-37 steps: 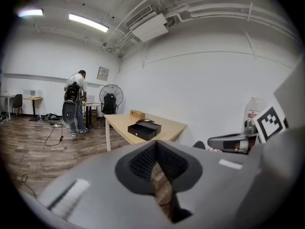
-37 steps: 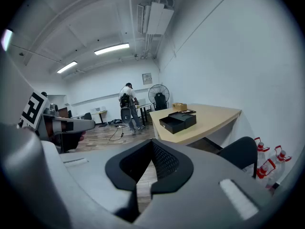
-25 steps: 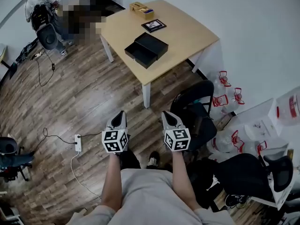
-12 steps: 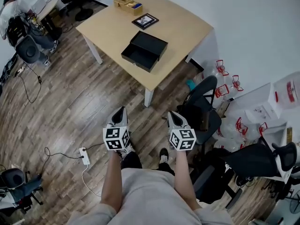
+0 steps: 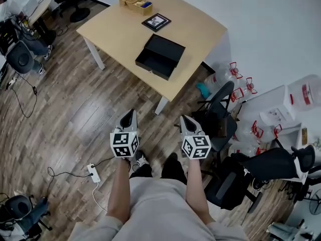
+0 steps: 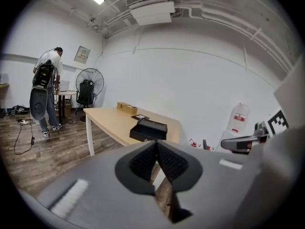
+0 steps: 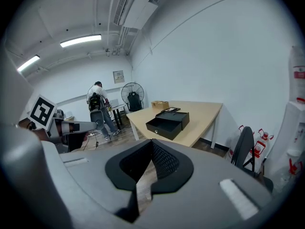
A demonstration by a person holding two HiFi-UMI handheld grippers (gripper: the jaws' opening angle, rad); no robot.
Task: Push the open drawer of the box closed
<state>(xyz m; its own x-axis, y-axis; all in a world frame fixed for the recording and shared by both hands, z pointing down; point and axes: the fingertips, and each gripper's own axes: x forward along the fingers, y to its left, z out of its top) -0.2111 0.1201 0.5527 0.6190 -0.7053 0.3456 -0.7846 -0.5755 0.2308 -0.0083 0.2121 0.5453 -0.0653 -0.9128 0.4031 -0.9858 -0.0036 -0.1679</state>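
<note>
A black box (image 5: pixel 161 56) lies near the front edge of the light wooden table (image 5: pixel 120 31), its drawer (image 5: pixel 152 66) pulled out toward the table's edge. The box (image 6: pixel 148 129) also shows far ahead in the left gripper view, and the box (image 7: pixel 167 120) in the right gripper view. My left gripper (image 5: pixel 129 116) and right gripper (image 5: pixel 184 121) are held side by side over the wooden floor, well short of the table. Both are shut with nothing between the jaws, as seen at the left gripper (image 6: pixel 156 143) and the right gripper (image 7: pixel 151 142).
A framed picture (image 5: pixel 156 22) and a small wooden tray (image 5: pixel 135 2) sit at the table's far end. A black chair (image 5: pixel 216 118) and water jugs (image 5: pixel 239 89) stand right of the table. A power strip (image 5: pixel 94 173) lies on the floor. A person (image 6: pixel 46 92) stands far left by a fan (image 6: pixel 89 81).
The head view has swung, so the table and box sit a little more to the right and lower. Both grippers keep their places and stay shut; the drawer stays open.
</note>
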